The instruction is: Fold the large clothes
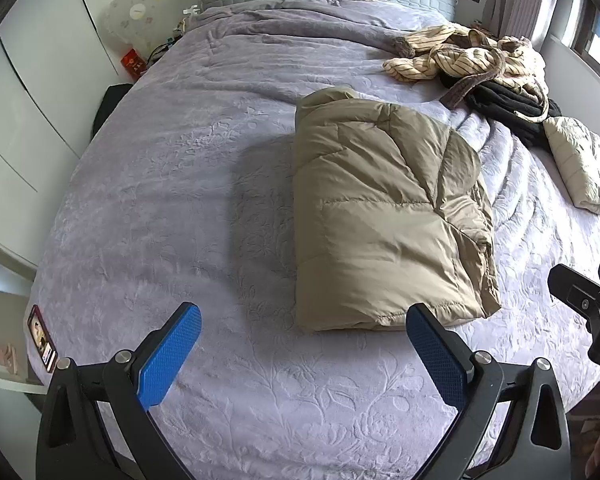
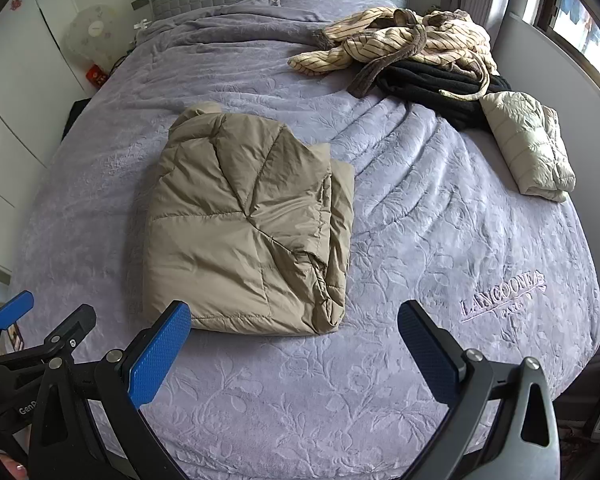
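Khaki puffer jacket (image 1: 384, 216) lies folded in the middle of the bed (image 1: 160, 200), with bare blanket on all sides. Left tongs (image 1: 304, 352) and right tongs (image 2: 294, 346) hover near its front edge, both wide and holding nothing.

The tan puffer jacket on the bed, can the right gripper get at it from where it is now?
Probably yes. The right gripper is open and empty, and the folded tan puffer jacket lies just ahead, slightly to its left, with only bare bedspread between them.
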